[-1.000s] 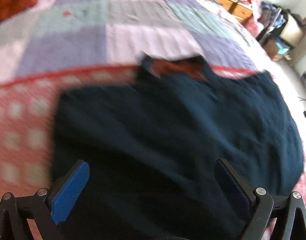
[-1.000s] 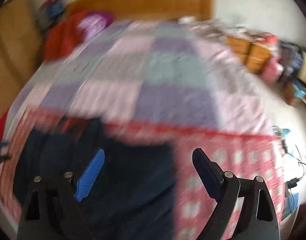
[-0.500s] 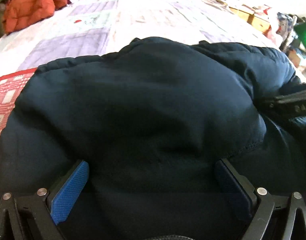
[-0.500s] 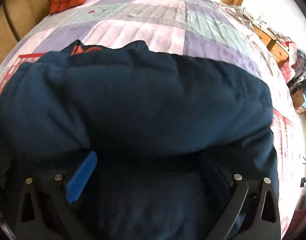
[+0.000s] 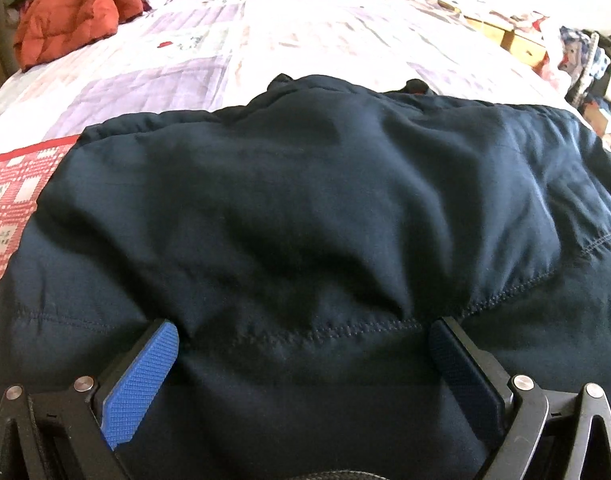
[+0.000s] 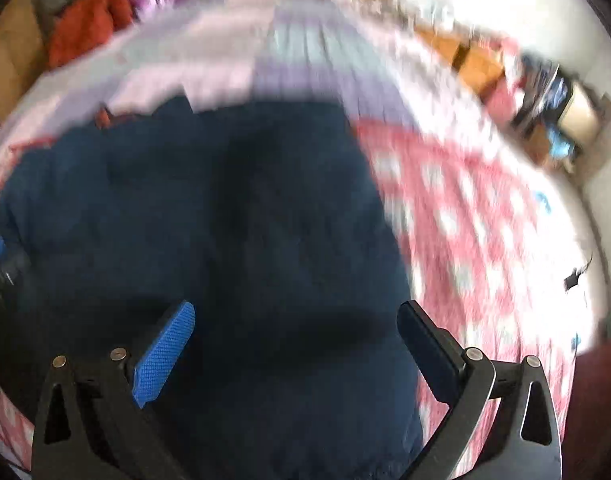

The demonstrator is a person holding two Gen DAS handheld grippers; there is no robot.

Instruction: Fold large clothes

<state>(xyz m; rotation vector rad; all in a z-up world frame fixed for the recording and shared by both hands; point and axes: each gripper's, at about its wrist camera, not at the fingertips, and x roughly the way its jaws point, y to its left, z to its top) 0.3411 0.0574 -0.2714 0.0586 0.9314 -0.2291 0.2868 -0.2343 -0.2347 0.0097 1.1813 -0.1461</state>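
Observation:
A large dark navy padded jacket (image 5: 305,208) lies on the bed, its near part folded over the rest, a stitched hem running across just in front of my left gripper (image 5: 303,330). That gripper is open, low over the jacket, with fabric between its fingers but not pinched. A bit of orange lining (image 6: 102,117) shows at the jacket's far edge. In the blurred right wrist view the jacket (image 6: 233,216) fills the left and middle. My right gripper (image 6: 295,320) is open and empty above it.
The bed has a pale purple and green patchwork quilt (image 5: 233,40) and a red-and-white checked cover (image 6: 477,216) under the jacket. An orange padded garment (image 5: 69,16) lies by the wooden headboard. Wooden drawers and clutter (image 5: 545,48) stand off the bed's right side.
The right gripper has pulled back and up from the jacket, its view now blurred. The left gripper stays low at the folded hem. The folded jacket has settled flatter.

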